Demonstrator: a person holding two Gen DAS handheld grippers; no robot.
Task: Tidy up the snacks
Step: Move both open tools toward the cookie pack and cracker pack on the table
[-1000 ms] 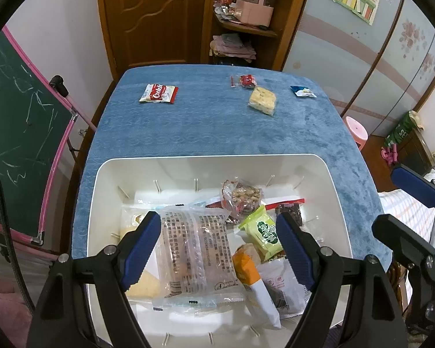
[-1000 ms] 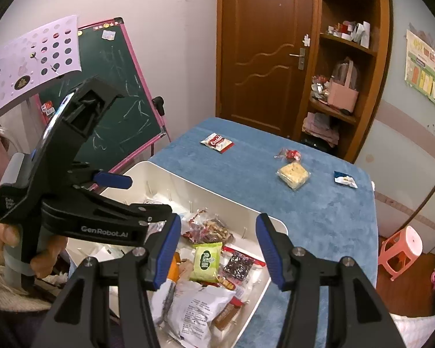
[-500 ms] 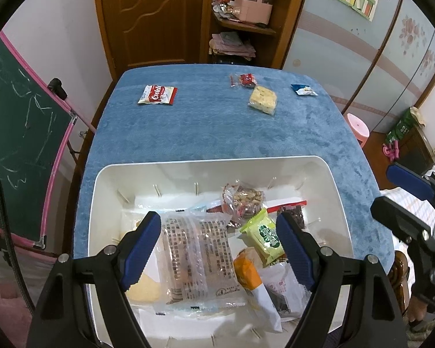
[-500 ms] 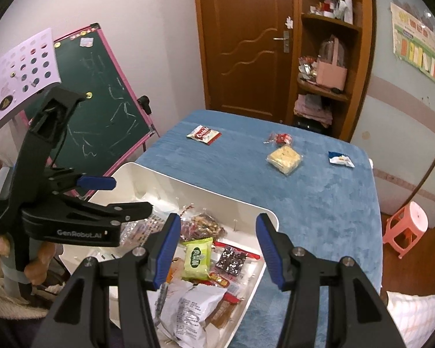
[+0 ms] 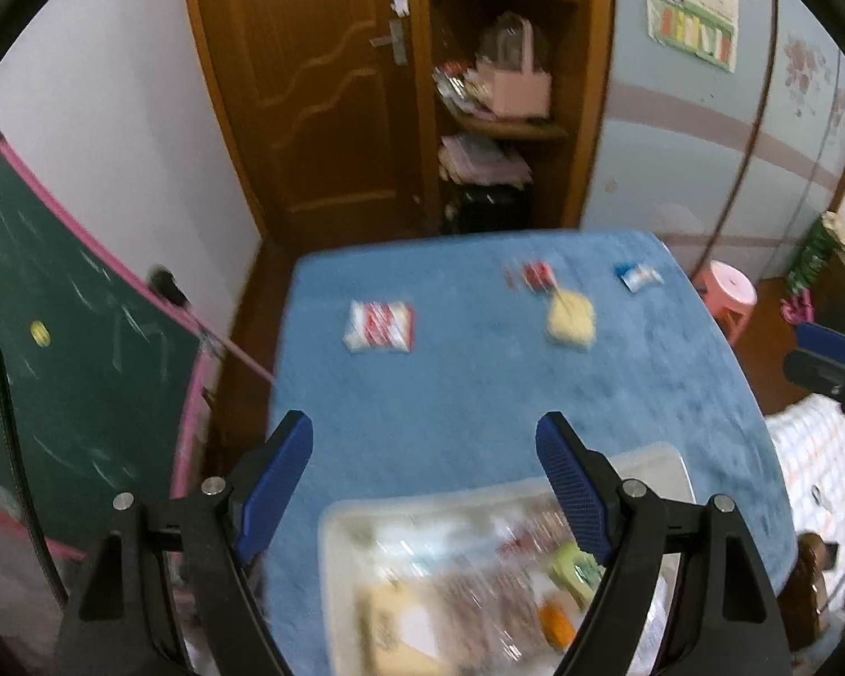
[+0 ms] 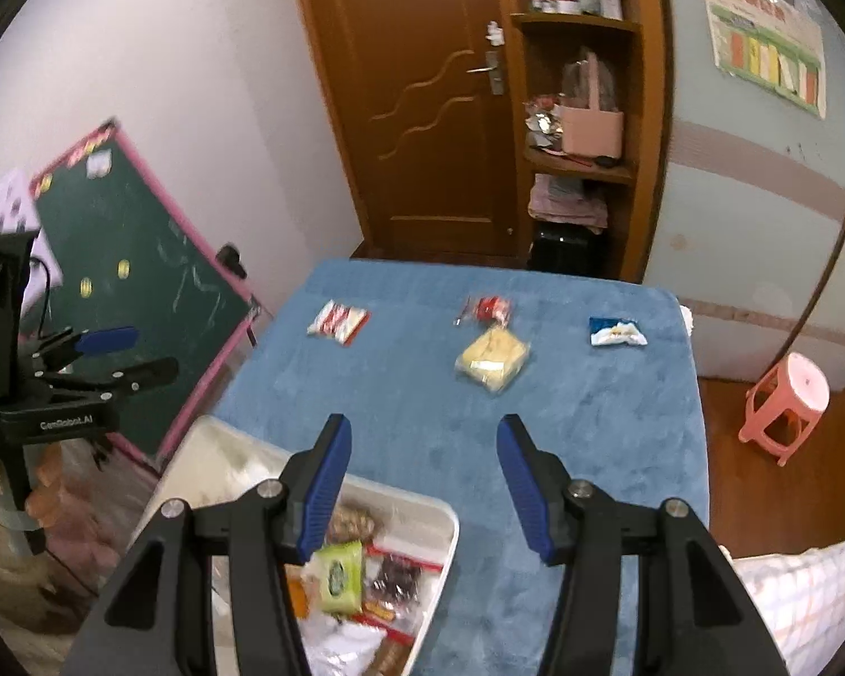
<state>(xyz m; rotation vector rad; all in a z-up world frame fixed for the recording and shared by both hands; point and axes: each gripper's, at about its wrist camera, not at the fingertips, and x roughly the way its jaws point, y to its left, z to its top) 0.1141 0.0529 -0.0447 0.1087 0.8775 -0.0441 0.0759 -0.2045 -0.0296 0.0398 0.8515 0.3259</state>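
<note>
A white bin (image 5: 670,465) (image 6: 442,529) with several snack packs sits at the near end of a blue table (image 5: 479,394) (image 6: 422,394). On the far part lie a red-white pack (image 5: 379,327) (image 6: 338,321), a small red pack (image 5: 535,275) (image 6: 490,307), a yellow pastry pack (image 5: 570,319) (image 6: 493,361) and a blue-white pack (image 5: 637,276) (image 6: 616,332). My left gripper (image 5: 425,484) is open and empty above the bin's far rim. My right gripper (image 6: 422,484) is open and empty over the table beside the bin.
A green chalkboard (image 5: 56,366) (image 6: 141,293) with a pink frame stands left of the table. A wooden door (image 6: 422,84) and shelf (image 6: 580,112) are behind it. A pink stool (image 6: 788,400) stands on the floor at right.
Both grippers have lifted and tilted up from the bin toward the far table. The bin has dropped to the bottom of both views. Both stay open and empty.
</note>
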